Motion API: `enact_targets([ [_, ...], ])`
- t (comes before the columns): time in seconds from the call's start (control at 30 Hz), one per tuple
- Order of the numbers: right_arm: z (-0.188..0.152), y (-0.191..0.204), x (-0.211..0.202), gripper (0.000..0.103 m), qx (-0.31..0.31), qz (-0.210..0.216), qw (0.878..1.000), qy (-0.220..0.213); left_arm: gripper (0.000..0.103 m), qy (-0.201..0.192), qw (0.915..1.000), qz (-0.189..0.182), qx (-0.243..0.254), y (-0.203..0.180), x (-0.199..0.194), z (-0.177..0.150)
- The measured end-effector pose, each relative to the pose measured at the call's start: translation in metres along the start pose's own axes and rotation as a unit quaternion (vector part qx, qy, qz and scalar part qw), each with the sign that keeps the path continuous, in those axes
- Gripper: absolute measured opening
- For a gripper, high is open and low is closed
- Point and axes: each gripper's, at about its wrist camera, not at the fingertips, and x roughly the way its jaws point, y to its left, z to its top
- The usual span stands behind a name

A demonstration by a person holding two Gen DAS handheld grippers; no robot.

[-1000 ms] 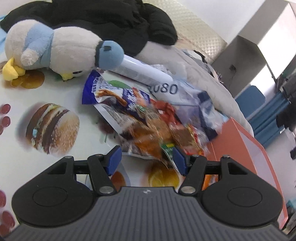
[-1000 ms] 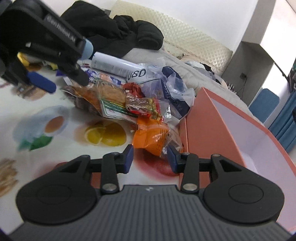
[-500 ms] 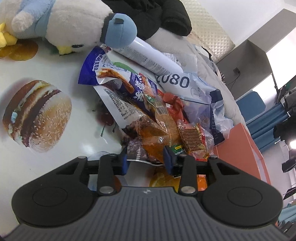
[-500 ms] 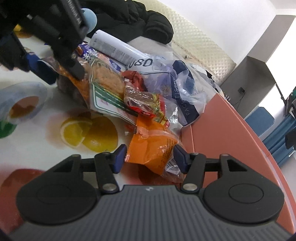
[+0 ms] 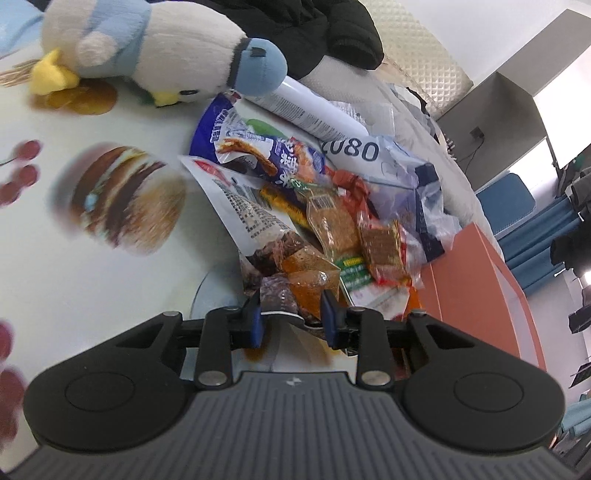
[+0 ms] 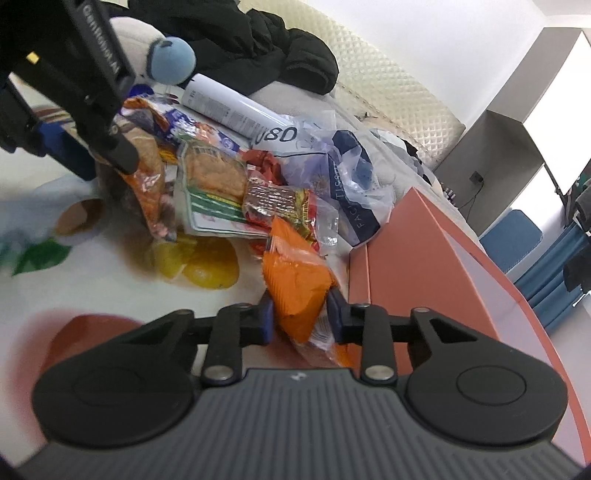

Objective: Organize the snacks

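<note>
A heap of snack packets (image 5: pixel 325 206) lies on the printed tablecloth beside an orange box (image 5: pixel 476 295). My left gripper (image 5: pixel 293 317) is shut on a clear packet of brown-orange snacks (image 5: pixel 295 284) at the heap's near end. In the right wrist view, my right gripper (image 6: pixel 300 317) is shut on an orange snack packet (image 6: pixel 295 284) next to the orange box (image 6: pixel 413 266). The left gripper's fingers (image 6: pixel 110 144) show at the upper left of that view, on the heap (image 6: pixel 221 184).
A plush penguin (image 5: pixel 147 62) and a black jacket (image 5: pixel 314 33) lie behind the heap. A white spray can (image 5: pixel 314 114) and a clear plastic tissue bag (image 5: pixel 406 177) rest against the snacks. The tablecloth (image 5: pixel 92 258) carries food prints.
Both grippers have closed: the left on the brown-orange packet, the right on the orange packet. Both have moved in closer to the heap.
</note>
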Motion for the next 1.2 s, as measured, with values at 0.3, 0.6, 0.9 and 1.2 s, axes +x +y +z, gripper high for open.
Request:
enact_targets([
  [0.3, -0.012, 0.000, -0.048, 0.030, -0.005, 0.021, 1.000, -0.013, 0.035, 0.009, 0.9998, 0.015, 0.013, 0.007, -0.051, -0.038],
  [0.6, -0.039, -0.001, -0.092, 0.030, -0.006, 0.051, 0.999, -0.017, 0.034, 0.024, 0.9987, 0.028, 0.036, -0.001, -0.086, -0.076],
  [0.9, -0.059, -0.006, -0.119, 0.030, -0.014, 0.074, 0.997, -0.021, 0.034, 0.042, 0.9961, 0.042, 0.065, -0.007, -0.105, -0.104],
  [1.2, -0.071, -0.010, -0.130, 0.034, 0.012, 0.107, 0.994, -0.013, 0.048, 0.052, 0.9935, 0.065, 0.078, 0.001, -0.119, -0.109],
])
